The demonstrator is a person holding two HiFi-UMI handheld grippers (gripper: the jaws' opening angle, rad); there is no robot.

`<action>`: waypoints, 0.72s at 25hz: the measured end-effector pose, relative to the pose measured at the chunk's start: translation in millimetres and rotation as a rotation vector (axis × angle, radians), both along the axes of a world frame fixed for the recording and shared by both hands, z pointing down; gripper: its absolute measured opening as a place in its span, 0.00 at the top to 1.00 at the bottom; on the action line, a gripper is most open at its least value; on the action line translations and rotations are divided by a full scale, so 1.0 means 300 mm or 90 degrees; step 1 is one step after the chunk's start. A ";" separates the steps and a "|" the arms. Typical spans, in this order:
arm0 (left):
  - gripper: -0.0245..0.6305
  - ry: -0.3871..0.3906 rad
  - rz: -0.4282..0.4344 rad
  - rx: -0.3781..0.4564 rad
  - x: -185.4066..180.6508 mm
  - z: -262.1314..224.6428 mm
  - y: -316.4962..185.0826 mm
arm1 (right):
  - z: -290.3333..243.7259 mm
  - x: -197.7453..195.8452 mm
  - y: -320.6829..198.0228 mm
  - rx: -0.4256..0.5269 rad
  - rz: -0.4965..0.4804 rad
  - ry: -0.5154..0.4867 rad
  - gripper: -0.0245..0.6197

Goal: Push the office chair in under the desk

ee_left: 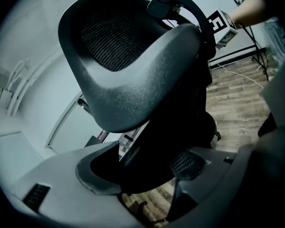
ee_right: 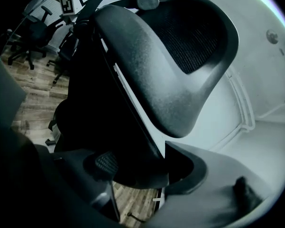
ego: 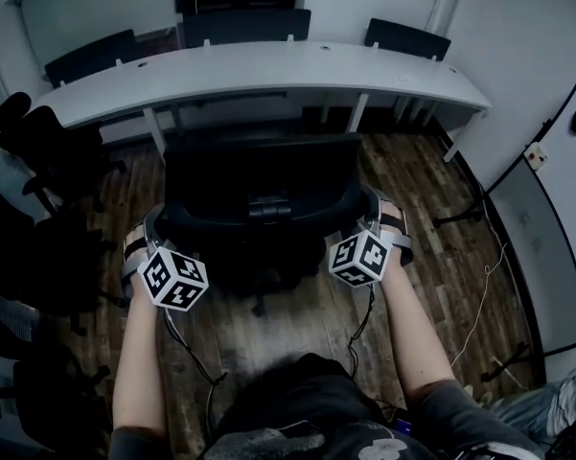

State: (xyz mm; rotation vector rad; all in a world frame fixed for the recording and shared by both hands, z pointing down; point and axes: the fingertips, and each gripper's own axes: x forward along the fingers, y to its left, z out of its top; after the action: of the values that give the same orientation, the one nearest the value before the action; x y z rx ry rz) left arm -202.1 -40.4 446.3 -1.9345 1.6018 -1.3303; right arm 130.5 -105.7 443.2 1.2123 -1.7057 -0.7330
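Office chair (ego: 259, 199): black, mesh back, standing on the wood-plank floor (ego: 307, 324) in front of the long curved white worktop (ego: 268, 65). Its back faces the person and stands on the near side of the worktop's front edge; how far the seat reaches under cannot be told from above. Left gripper (ego: 155, 226) at the left side edge of the chair back, right gripper (ego: 374, 211) at the right side edge, both at about the same height. Left gripper view: the dark rim of the backrest fills the gap between the jaws, pads against it on either side, so the jaws are clenched on the chair. Right gripper view: same picture mirrored, jaws closed onto the rim of the chair. Cables (ego: 364, 319) trail from the grippers toward the person. More black chairs (ego: 48, 151) are grouped at the left, well apart, and further chair backs (ego: 244, 25) stand behind the worktop.
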 end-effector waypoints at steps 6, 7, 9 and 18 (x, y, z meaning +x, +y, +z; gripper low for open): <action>0.48 0.002 0.001 0.006 -0.030 -0.007 -0.112 | -0.001 -0.034 -0.118 -0.007 -0.004 -0.002 0.52; 0.48 0.002 0.002 0.008 -0.032 -0.009 -0.132 | -0.004 -0.036 -0.139 -0.005 -0.005 -0.004 0.52; 0.48 0.001 0.004 0.011 -0.036 -0.011 -0.173 | -0.007 -0.040 -0.179 0.000 -0.007 -0.008 0.52; 0.48 0.003 0.005 0.019 -0.039 -0.009 -0.367 | -0.011 -0.048 -0.377 0.017 -0.022 -0.020 0.52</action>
State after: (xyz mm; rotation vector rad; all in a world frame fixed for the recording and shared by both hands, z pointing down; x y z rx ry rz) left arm -213.8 -150.6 443.6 -1.9260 1.6060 -1.2924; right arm 116.3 -218.8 439.9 1.2207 -1.7513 -0.7629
